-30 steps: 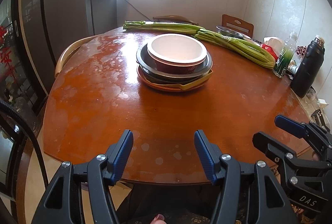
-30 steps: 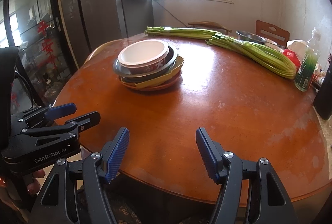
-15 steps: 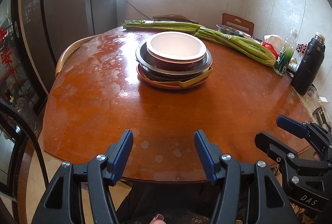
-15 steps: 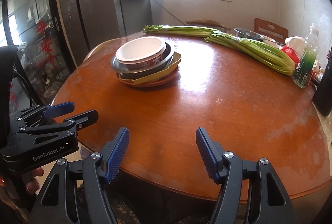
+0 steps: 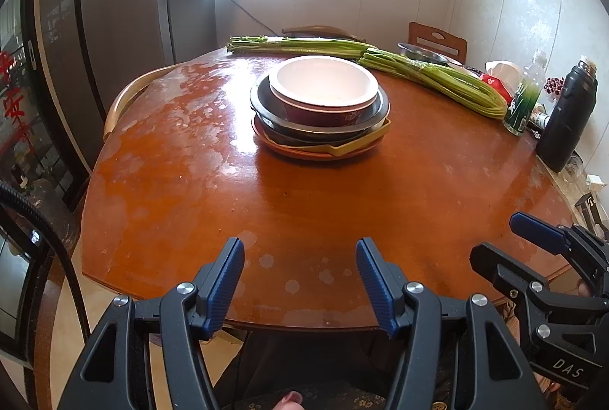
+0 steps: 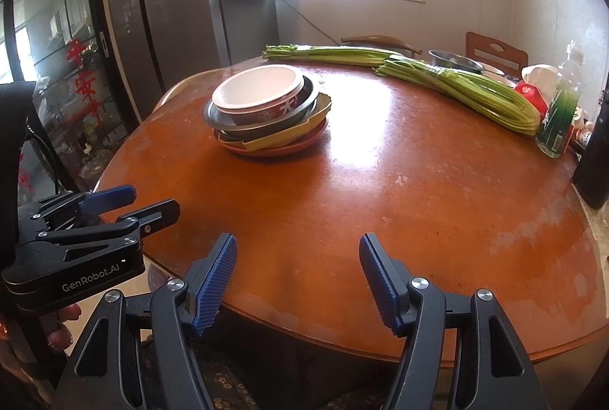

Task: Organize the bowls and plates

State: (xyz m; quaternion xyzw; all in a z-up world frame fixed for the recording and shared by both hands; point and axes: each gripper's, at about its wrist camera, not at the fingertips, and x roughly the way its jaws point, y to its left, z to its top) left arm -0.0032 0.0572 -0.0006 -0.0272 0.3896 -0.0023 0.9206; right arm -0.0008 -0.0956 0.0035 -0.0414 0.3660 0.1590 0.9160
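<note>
Left gripper (image 5: 298, 275) and right gripper (image 6: 297, 271) hung at the table (image 5: 342, 204) edge, jaws spread, empty, likely staging. Bowl (image 5: 323, 86) sat nested atop plates (image 5: 323, 149) at 12 o'clock, well apart.

Stacked dishes on a round wooden table (image 6: 380, 189), both grippers at its near edge

The right gripper (image 6: 297, 273) hangs with jaws spread wide and empty; the left gripper (image 6: 129, 204) sits at the near left, also parted. Far left of centre, a white-lined bowl (image 6: 259, 92) tops a grey dish (image 6: 266, 117), a yellow plate (image 6: 300, 132) and an orange plate (image 6: 281, 149) — celery bundles (image 6: 456, 90) lie beyond, a green bottle (image 6: 559, 121) at right.
</note>
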